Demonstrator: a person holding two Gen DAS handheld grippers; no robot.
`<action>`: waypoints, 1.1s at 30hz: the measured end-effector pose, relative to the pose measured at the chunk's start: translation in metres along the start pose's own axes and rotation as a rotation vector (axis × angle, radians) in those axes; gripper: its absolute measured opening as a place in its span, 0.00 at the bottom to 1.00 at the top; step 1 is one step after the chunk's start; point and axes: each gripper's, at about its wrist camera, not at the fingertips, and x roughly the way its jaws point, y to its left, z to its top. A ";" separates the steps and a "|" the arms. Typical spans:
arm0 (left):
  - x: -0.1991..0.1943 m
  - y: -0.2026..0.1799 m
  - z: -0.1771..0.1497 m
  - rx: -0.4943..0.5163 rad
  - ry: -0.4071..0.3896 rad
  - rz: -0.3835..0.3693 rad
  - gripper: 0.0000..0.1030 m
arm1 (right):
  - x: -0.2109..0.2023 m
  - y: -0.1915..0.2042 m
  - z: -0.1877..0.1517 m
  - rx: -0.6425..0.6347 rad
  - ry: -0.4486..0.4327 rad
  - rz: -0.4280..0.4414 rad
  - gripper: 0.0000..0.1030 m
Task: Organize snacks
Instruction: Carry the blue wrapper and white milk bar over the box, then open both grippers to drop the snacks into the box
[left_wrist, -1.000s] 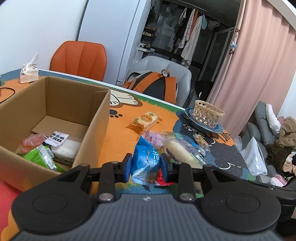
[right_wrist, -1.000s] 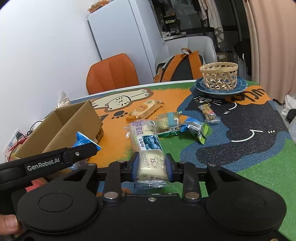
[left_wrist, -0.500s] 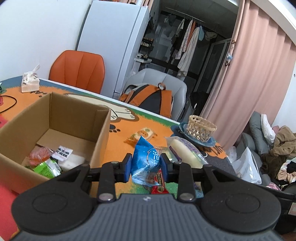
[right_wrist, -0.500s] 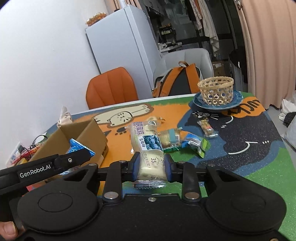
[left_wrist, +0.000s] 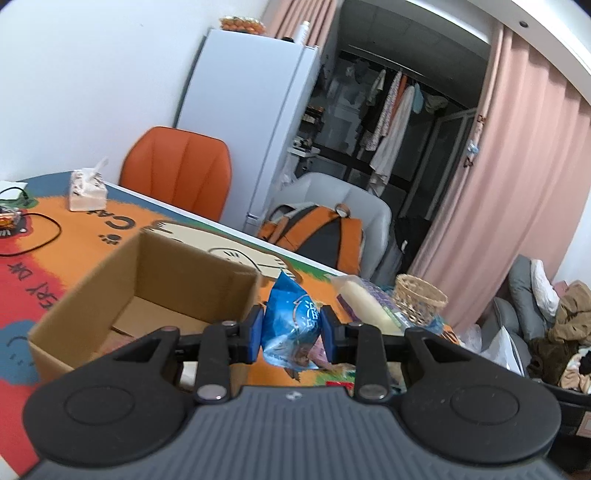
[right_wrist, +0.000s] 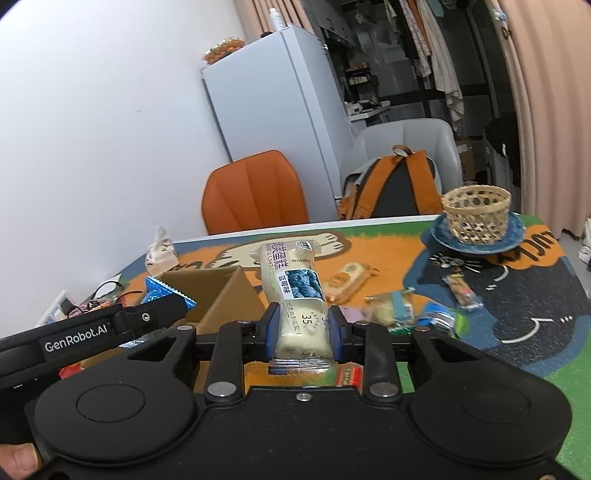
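Currently we have 2 packets lifted, left gripper (left_wrist: 291, 330) clamping the blue packet (left_wrist: 291, 328) beside the cardboard box (left_wrist: 147, 280), right gripper (right_wrist: 302, 330) clamping the cake bar (right_wrist: 295, 299); loose snacks (right_wrist: 402, 306) remain on the table (right_wrist: 535, 332).

My left fingers (left_wrist: 255, 332) have blue pads on black. Blue shiny snack bag (left_wrist: 291, 325). Cream cake pack (right_wrist: 295, 295) with a blueberry picture. Plain brown box (left_wrist: 155, 280). Counter (right_wrist: 517, 310) orange, green, speckled navy, cartoon cats. Tan woven basket (right_wrist: 476, 214), blue plate (right_wrist: 480, 243).
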 end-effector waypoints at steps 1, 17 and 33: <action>-0.001 0.004 0.002 -0.005 -0.003 0.007 0.30 | 0.001 0.004 0.001 -0.003 -0.001 0.004 0.27; -0.004 0.063 0.017 -0.079 -0.013 0.094 0.30 | 0.028 0.054 0.008 -0.071 0.018 0.061 0.28; -0.007 0.111 0.031 -0.138 -0.018 0.134 0.46 | 0.058 0.094 0.007 -0.114 0.053 0.077 0.28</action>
